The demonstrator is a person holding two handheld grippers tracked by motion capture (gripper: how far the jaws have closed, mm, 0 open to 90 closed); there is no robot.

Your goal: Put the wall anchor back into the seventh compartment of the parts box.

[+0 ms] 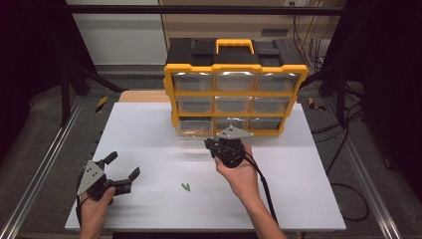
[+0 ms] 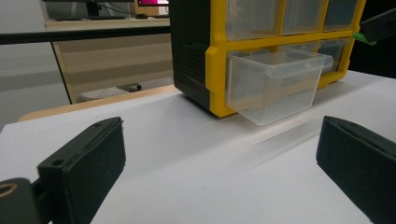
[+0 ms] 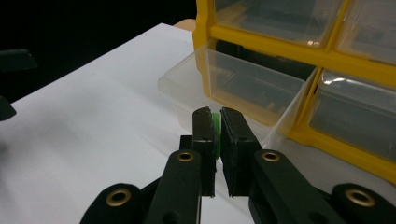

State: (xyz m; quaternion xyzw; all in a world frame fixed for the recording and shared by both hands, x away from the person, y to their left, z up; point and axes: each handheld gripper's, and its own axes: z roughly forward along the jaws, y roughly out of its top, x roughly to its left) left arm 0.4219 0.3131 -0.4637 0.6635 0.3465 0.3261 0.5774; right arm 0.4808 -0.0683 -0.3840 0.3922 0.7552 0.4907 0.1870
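High view. Right gripper [image 1: 214, 144] hovering just before the yellow organiser [image 1: 234, 97], by its bottom-left drawer [image 1: 194, 135], which is standing pulled out, presumably to take small parts. Second green piece [image 1: 185, 187] lying loose on the white table [image 1: 149, 129], between the two hands, likely awaiting its turn. Left gripper [image 1: 124, 172] resting low at the near left, jaws spread, holding nothing.

Left gripper view. Jaws standing wide apart over bare table. Clear drawer [image 2: 275, 84] jutting from the organiser [image 2: 215, 56] ahead. Right gripper entering at the upper right edge, a green piece [image 2: 363, 38] showing at its tip.

Right gripper view. Jaws pressing together on the small green piece [image 3: 216, 122], only a sliver showing between the pads. Drawer [image 3: 233, 86] lying open just beyond the tips, so release looking near but not yet due.
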